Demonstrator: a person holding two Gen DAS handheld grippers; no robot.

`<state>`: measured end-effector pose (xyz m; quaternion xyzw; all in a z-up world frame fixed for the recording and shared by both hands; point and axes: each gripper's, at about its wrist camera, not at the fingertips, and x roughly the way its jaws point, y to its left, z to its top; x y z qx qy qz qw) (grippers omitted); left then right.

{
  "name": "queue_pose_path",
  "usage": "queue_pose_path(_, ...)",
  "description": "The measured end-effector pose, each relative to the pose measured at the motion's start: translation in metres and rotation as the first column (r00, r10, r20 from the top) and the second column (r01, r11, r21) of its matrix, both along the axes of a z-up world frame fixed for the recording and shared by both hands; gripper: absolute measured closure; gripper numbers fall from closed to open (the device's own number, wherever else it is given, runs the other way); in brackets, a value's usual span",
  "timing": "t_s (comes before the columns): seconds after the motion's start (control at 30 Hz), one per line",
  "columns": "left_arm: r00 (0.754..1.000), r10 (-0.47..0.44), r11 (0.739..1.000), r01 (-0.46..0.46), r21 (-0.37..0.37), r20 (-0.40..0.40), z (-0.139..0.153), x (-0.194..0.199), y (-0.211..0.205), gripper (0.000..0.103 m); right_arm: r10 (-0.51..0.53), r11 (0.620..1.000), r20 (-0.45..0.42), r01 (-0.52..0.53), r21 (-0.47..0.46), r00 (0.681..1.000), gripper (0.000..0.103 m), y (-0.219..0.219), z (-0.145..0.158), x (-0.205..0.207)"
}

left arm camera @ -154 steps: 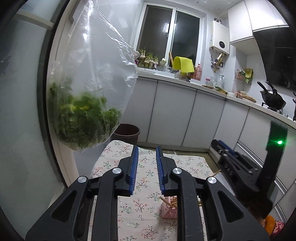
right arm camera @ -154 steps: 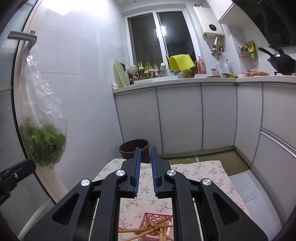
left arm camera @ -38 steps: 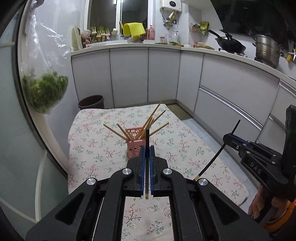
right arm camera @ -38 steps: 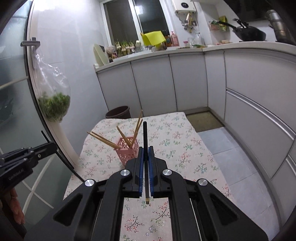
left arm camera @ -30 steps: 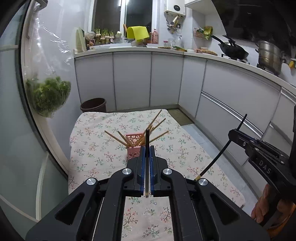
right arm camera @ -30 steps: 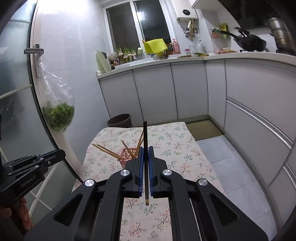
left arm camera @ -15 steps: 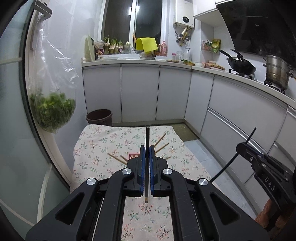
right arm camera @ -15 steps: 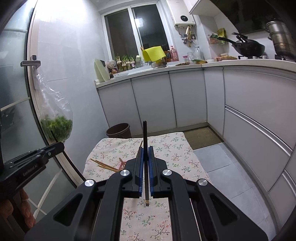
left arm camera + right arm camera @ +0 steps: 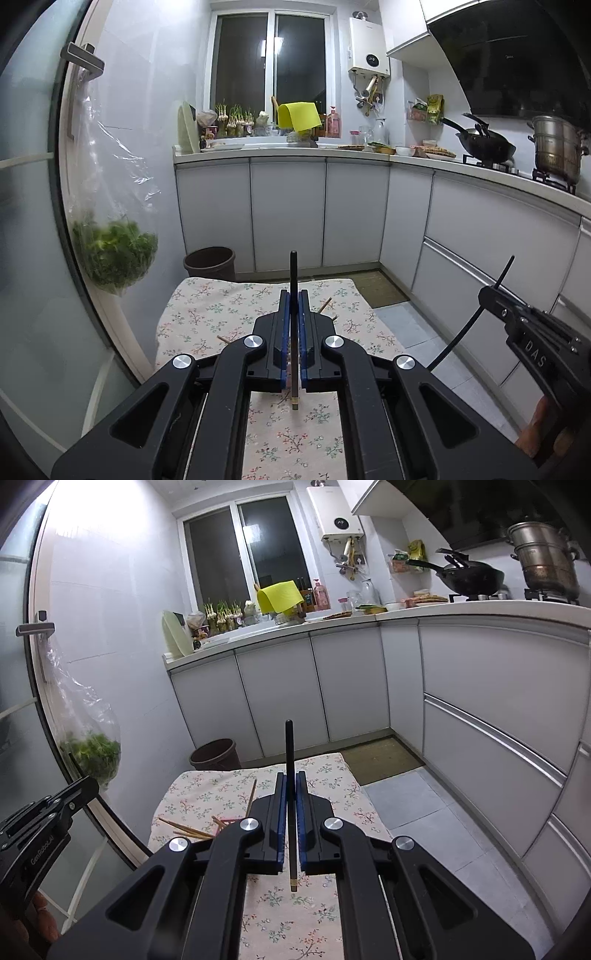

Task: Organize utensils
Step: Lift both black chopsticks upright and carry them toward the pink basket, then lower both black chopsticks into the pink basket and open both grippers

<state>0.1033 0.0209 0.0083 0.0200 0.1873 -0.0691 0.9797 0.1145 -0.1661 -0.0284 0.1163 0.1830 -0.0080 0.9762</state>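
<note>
- Left gripper (image 9: 292, 325) clamped on a dark chopstick (image 9: 293, 273), held near its lower third, tip pointing up and away, blunt end hanging just below the pads.
- Right gripper (image 9: 291, 805) likewise pinched shut on a second dark chopstick (image 9: 289, 746), same upright pose, blunt end showing below the jaws.
- Both held above the bench (image 9: 207, 314) with its floral cloth; pink holder (image 9: 225, 819) mostly hidden behind the gripper bodies, wooden chopsticks (image 9: 184, 827) splaying out of it at loose angles.
- Judged light, stiff and slender; smooth lacquer-like finish, so likely to pivot or slide between flat pads if squeezed off-centre.
- Best held closer to the middle for balance; present low hold leaves a long free end, prone to swinging.
- Unlikely to break, yet easy to knock the leaning wooden sticks or tip the small holder on entry.
- Narrow end down, steep approach, release only once the tip sits inside the holder's rim.
</note>
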Motion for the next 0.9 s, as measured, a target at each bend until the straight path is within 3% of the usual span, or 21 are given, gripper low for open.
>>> queue_pose_path(0.27, 0.997, 0.024, 0.999, -0.026, -0.031, -0.076, -0.033, -0.018, 0.009, 0.1, 0.007, 1.0, -0.048, -0.006, 0.01, 0.999, 0.098, 0.014, -0.025, -0.019)
queue_pose_path(0.6, 0.994, 0.109, 0.994, -0.109, -0.009, 0.0, -0.049, -0.086, 0.021, 0.1, -0.015, 0.998, -0.046, 0.012, -0.057, 0.999, 0.098, 0.04, -0.047, -0.075)
queue_pose_path(0.9, 0.995, 0.096, 0.994, -0.097, -0.04, -0.025, -0.061, -0.127, 0.031, 0.1, 0.016, 0.997, -0.057, -0.02, -0.075, 0.998, 0.098, 0.054, -0.063, -0.12)
